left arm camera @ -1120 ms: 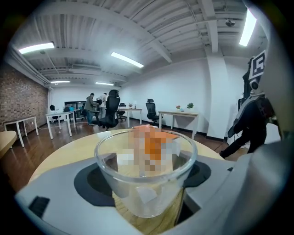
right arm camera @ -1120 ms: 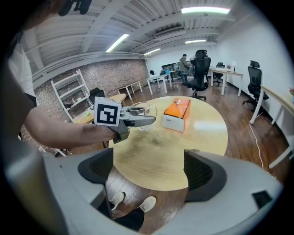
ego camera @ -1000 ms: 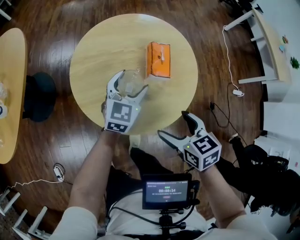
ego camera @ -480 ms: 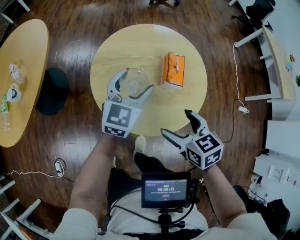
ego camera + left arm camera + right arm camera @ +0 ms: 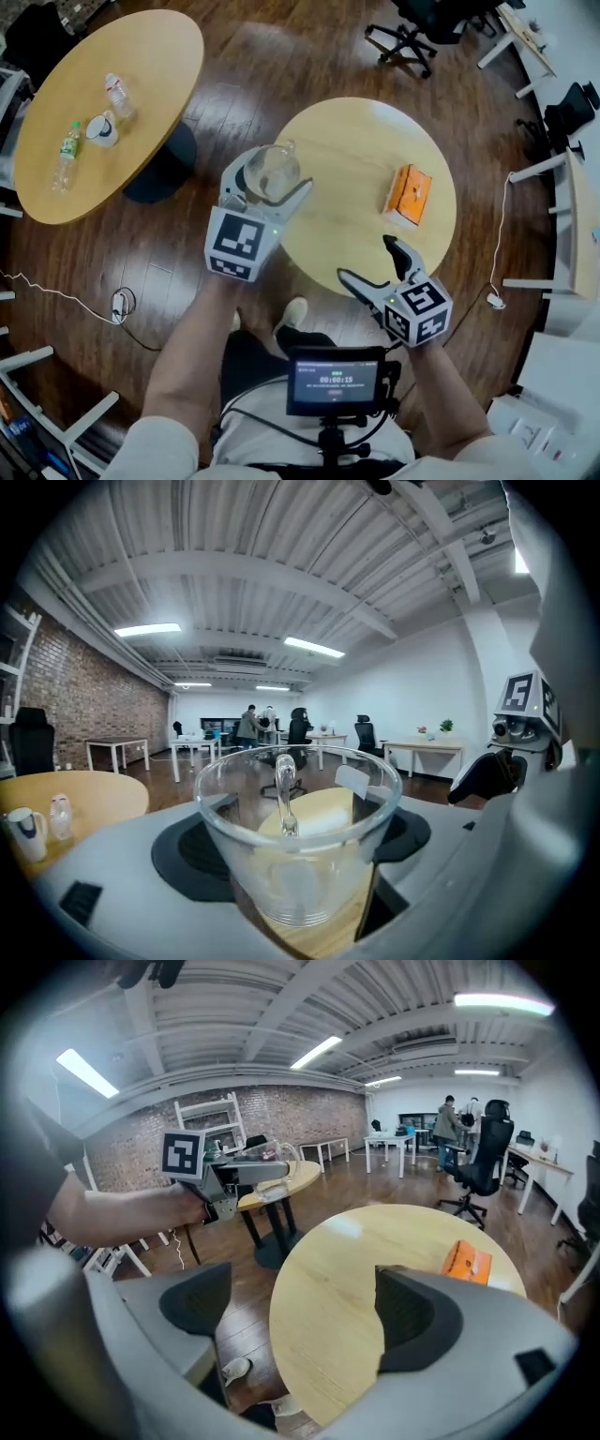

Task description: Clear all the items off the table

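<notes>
- Gripping the glass mug (image 5: 271,172) across its body, the left gripper (image 5: 277,171) has both pads pressed on the clear wall below the rim.
- The mug looks stiff, smooth, breakable and fairly light. The wide body therefore seems a safer hold than the thin handle, and a gentle squeeze should be enough.
- It stands upright with its mouth up and its long axis vertical. The handle faces the far side, away from the gripper.
- It hangs in the air over the near left edge of the round table (image 5: 352,155), touching nothing else.
- An orange box (image 5: 409,195) lies flat at the right of that table, its long axis running near to far. It is probably light cardboard that dents easily, best taken across its short width.
- The right gripper (image 5: 367,260) has its jaws spread with nothing between them. It is at the table's near edge, apart from the box.
- A second table (image 5: 150,66), far left, carries bottles and a white cup.
</notes>
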`<state>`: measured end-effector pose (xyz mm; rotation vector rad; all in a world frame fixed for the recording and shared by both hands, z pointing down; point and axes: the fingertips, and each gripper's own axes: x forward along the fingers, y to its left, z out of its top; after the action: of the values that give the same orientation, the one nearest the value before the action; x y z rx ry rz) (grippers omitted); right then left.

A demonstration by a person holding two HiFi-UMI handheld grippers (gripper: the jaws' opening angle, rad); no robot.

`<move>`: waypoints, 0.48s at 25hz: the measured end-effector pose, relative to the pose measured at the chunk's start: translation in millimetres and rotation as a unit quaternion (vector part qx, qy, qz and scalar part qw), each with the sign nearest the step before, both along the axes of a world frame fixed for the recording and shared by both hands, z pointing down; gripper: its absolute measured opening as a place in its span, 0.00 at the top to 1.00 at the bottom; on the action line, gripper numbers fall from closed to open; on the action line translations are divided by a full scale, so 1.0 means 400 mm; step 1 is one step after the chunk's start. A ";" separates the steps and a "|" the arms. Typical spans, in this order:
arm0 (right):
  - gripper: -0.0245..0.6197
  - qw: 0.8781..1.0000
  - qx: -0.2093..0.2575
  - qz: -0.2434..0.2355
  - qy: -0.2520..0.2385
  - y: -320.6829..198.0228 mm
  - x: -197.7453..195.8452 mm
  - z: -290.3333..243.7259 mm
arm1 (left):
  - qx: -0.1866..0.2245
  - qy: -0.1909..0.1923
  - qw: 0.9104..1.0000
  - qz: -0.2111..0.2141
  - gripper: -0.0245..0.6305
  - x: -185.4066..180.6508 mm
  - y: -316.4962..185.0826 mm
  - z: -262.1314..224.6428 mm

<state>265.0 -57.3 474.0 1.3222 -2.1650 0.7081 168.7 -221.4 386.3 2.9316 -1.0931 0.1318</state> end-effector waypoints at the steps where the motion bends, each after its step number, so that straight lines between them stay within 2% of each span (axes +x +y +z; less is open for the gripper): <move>1: 0.20 1.000 0.002 -0.012 0.001 -0.012 -0.023 -0.003 | 0.002 -0.001 1.000 -0.016 0.37 -0.046 -0.010 -0.007; 6: 0.20 0.998 0.012 -0.064 0.006 -0.084 -0.175 -0.032 | 0.007 -0.006 0.996 -0.087 0.37 -0.303 -0.064 -0.037; 12: 0.20 0.996 0.023 -0.085 0.003 -0.176 -0.392 -0.062 | 0.004 -0.017 0.990 -0.142 0.37 -0.623 -0.147 -0.046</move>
<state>108.1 -127.6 449.1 1.1445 -2.2686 0.5903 -80.7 -280.1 368.0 2.7507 -1.5022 0.1750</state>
